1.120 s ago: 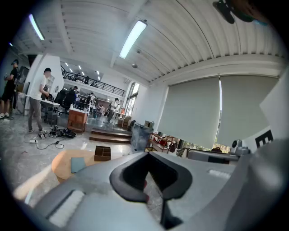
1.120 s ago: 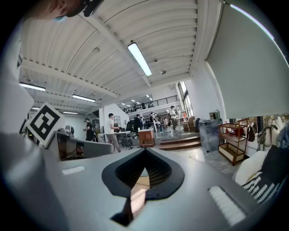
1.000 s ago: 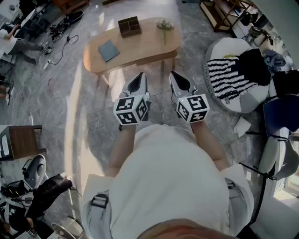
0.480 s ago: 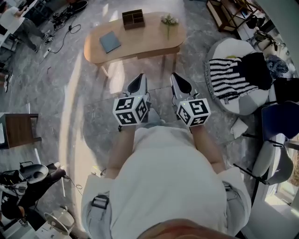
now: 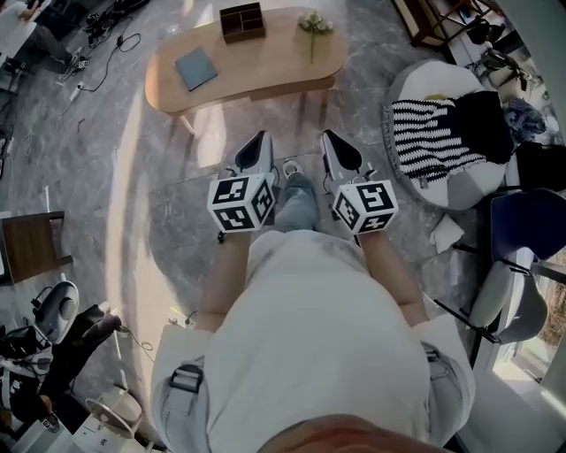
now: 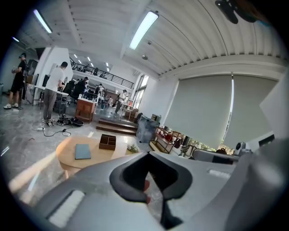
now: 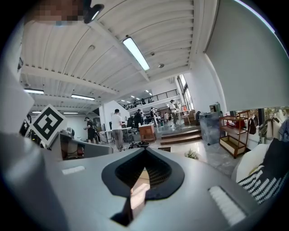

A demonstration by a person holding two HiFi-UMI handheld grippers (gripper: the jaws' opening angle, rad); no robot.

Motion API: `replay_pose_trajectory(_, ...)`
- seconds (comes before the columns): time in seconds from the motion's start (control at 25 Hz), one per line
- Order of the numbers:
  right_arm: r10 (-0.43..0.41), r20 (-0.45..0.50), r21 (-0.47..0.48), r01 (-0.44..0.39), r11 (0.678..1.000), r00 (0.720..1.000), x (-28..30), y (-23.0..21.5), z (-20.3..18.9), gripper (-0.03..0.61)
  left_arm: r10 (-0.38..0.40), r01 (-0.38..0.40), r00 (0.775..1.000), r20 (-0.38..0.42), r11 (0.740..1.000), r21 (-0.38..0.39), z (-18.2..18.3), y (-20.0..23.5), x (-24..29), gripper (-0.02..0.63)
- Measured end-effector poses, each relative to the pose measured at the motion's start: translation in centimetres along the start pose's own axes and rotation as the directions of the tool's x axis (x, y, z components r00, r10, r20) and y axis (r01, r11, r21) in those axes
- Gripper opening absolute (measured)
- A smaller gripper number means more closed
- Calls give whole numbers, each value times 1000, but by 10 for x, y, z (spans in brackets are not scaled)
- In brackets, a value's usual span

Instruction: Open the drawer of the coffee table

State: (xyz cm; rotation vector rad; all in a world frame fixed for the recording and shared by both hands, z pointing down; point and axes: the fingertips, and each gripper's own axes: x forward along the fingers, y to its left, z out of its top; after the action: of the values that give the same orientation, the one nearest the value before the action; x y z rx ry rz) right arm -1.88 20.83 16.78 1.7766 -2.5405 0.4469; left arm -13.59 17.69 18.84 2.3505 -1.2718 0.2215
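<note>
The light wooden coffee table stands ahead of me on the marble floor, carrying a blue notebook, a dark compartment box and a small plant. I cannot make out its drawer from here. My left gripper and right gripper hover side by side short of the table's near edge, both shut and empty. In the left gripper view the table lies beyond the left gripper's closed tips. In the right gripper view the right gripper's jaws hide most of it.
A white beanbag with a striped cloth sits to the right, with a dark chair nearer. A small dark side table is at the left, and cables lie on the floor at the far left. My leg shows between the grippers.
The table has slid up and leftward in the head view, and my leg has come forward between the grippers. Both grippers have sunk slightly and stay shut.
</note>
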Motion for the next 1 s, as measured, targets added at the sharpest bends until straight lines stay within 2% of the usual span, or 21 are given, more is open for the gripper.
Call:
replay_pose_trajectory(0.52,19,-57,-26,-20,999,998,82,-81,24,-2,38,-38,999,-29,999,-22,29,22,99,2)
replay_pose_trajectory(1.0,53,-96,-39,-57,998,994,182,-139,57,-2,79,-83,995,-68,994,-63,68,67,197,2)
